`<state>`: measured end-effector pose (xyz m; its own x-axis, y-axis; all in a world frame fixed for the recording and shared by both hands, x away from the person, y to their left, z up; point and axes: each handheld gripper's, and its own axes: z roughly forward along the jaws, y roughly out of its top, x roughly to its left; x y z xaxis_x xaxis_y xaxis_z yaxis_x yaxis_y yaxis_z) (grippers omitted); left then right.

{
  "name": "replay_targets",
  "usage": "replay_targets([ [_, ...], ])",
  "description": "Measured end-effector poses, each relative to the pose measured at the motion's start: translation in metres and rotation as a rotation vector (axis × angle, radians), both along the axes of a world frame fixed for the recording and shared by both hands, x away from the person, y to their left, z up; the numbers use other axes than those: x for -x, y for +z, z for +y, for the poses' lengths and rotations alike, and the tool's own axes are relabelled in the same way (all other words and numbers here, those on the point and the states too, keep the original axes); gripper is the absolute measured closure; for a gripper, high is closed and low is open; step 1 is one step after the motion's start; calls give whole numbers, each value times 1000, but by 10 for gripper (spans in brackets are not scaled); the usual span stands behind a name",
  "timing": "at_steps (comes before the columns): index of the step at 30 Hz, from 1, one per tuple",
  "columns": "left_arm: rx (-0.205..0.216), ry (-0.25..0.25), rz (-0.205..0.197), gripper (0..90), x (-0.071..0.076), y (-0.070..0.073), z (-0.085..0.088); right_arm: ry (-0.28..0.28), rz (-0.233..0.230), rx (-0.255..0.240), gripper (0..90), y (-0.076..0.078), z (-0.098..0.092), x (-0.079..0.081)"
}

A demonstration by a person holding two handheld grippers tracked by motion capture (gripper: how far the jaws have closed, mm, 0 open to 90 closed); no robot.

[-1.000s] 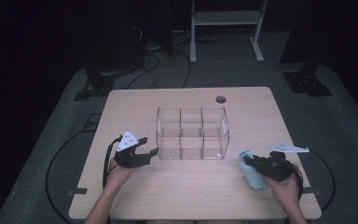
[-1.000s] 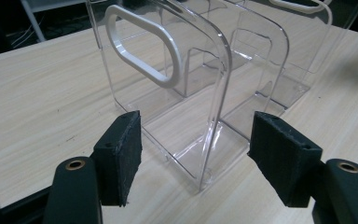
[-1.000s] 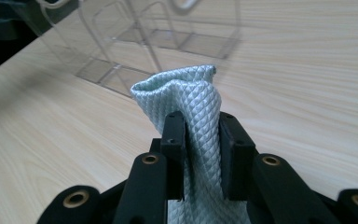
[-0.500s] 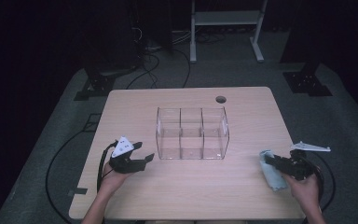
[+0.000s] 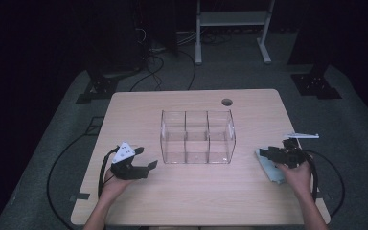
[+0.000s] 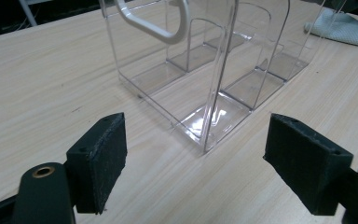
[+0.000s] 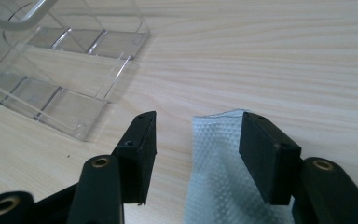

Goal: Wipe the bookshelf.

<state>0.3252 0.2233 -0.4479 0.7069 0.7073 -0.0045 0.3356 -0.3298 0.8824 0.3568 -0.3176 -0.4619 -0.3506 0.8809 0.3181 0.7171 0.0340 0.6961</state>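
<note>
A clear plastic organizer (image 5: 196, 136) with several compartments stands in the middle of the wooden table (image 5: 191, 201). My left gripper (image 5: 143, 160) rests to its left with jaws open; they have just been opening and nothing is between them. In the left gripper view (image 6: 196, 135) they face a corner of the organizer (image 6: 205, 70). A pale blue cloth (image 5: 271, 170) lies flat on the table to the right of the organizer. My right gripper (image 5: 270, 153) hovers over it. Its jaws (image 7: 198, 126) have just been opening, and the cloth (image 7: 219, 177) lies loose beneath them, not pinched.
A round cable hole (image 5: 227, 102) sits near the table's far edge. The right hand is close to the table's right edge. A metal rack (image 5: 232, 19) and floor cables (image 5: 62, 163) lie beyond the table. The cloth (image 6: 345, 28) shows behind the organizer.
The right gripper has shifted rightward, away from the organizer, with the cloth, and has opened, leaving the cloth on the table. The left jaws stand wider; that hand has stayed put.
</note>
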Motion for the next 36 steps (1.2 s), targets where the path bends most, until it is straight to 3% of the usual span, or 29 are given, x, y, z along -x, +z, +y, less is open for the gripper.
replay_targets([
  [21, 5, 22, 13, 178, 3, -3, 8, 63, -9, -33, 387, -1, 5, 9],
  [36, -13, 56, 37, 143, 17, -11, 19, 155, -18, -31, 356, 0, 17, 42],
])
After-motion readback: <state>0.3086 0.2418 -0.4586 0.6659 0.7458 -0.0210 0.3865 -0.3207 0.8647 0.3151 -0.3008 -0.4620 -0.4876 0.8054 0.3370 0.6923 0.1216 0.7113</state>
